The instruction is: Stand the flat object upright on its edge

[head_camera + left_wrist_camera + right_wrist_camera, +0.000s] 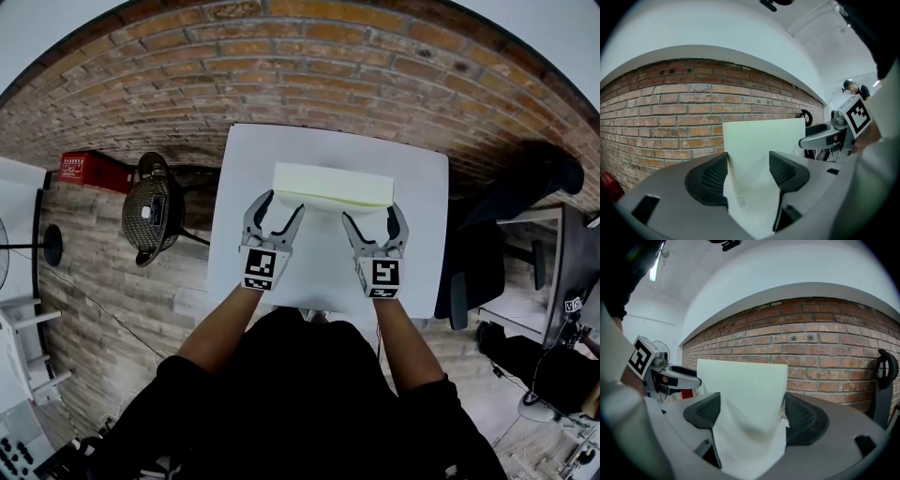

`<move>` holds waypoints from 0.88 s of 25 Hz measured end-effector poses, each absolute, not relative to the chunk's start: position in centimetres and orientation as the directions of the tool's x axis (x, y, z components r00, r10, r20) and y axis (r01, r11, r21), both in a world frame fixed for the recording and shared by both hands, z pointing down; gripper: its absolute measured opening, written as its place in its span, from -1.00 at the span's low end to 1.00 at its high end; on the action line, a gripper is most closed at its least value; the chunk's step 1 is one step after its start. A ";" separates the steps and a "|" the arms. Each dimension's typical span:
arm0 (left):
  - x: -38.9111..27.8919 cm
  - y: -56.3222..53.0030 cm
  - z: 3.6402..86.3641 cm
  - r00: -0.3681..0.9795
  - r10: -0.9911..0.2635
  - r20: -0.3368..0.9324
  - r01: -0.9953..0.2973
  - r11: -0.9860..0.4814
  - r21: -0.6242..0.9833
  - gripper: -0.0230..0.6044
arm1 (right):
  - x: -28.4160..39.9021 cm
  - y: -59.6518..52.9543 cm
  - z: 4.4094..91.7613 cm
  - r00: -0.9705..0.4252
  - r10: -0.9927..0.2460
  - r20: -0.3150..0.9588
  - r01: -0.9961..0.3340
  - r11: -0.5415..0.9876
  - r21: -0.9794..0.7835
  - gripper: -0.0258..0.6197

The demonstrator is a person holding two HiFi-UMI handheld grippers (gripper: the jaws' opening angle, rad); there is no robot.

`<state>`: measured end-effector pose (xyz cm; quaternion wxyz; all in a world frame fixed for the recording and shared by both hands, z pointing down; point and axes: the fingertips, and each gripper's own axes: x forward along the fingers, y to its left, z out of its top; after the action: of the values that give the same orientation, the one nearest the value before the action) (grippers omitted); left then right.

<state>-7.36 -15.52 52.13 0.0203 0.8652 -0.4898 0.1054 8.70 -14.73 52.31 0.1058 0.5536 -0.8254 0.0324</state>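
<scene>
Flat object standing upright on long edge, far side of white table.

Head view: I'm holding left gripper and right gripper just before it, likely as guards against tipping.

Left gripper view: jaws spread, pinching nothing; contact unclear.

Right gripper view: same.

left gripper: fingers apart | right gripper: fingers apart | both near level, side by side
</scene>
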 end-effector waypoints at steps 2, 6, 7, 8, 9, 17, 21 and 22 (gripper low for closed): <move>-7.3 -15.5 52.3 0.499 -0.841 0.208 -0.851 -0.521 -0.067 -0.07 | 8.8 -14.7 52.4 -0.366 -0.906 0.213 -0.920 0.387 0.063 0.42; -7.4 -15.4 52.7 0.501 -0.837 0.221 -0.850 -0.524 -0.061 -0.07 | 8.9 -14.6 52.5 -0.366 -0.905 0.219 -0.919 0.388 0.067 0.42; -7.5 -15.3 52.7 0.499 -0.837 0.223 -0.850 -0.523 -0.059 -0.07 | 8.9 -14.6 52.6 -0.366 -0.903 0.223 -0.919 0.389 0.065 0.42; -7.6 -15.3 52.8 0.497 -0.838 0.225 -0.852 -0.521 -0.058 -0.07 | 8.8 -14.5 52.7 -0.368 -0.902 0.227 -0.919 0.390 0.063 0.42; -7.8 -15.3 52.9 0.494 -0.839 0.228 -0.854 -0.518 -0.055 -0.07 | 8.8 -14.5 52.8 -0.369 -0.900 0.232 -0.918 0.392 0.061 0.42; -8.7 -15.3 52.9 0.481 -0.844 0.240 -0.862 -0.504 -0.045 -0.07 | 9.1 -14.2 53.4 -0.372 -0.894 0.251 -0.917 0.396 0.052 0.42; -9.2 -15.1 52.7 0.475 -0.847 0.239 -0.866 -0.498 -0.045 -0.07 | 9.3 -14.2 53.3 -0.368 -0.896 0.249 -0.920 0.389 0.043 0.42; -9.3 -15.0 52.7 0.474 -0.847 0.240 -0.866 -0.498 -0.045 -0.07 | 9.5 -14.1 53.3 -0.365 -0.897 0.249 -0.921 0.387 0.043 0.42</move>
<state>-9.30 -14.96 52.67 0.0411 0.8576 -0.4994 0.1159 9.47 -14.09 53.32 0.1162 0.5512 -0.8246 0.0518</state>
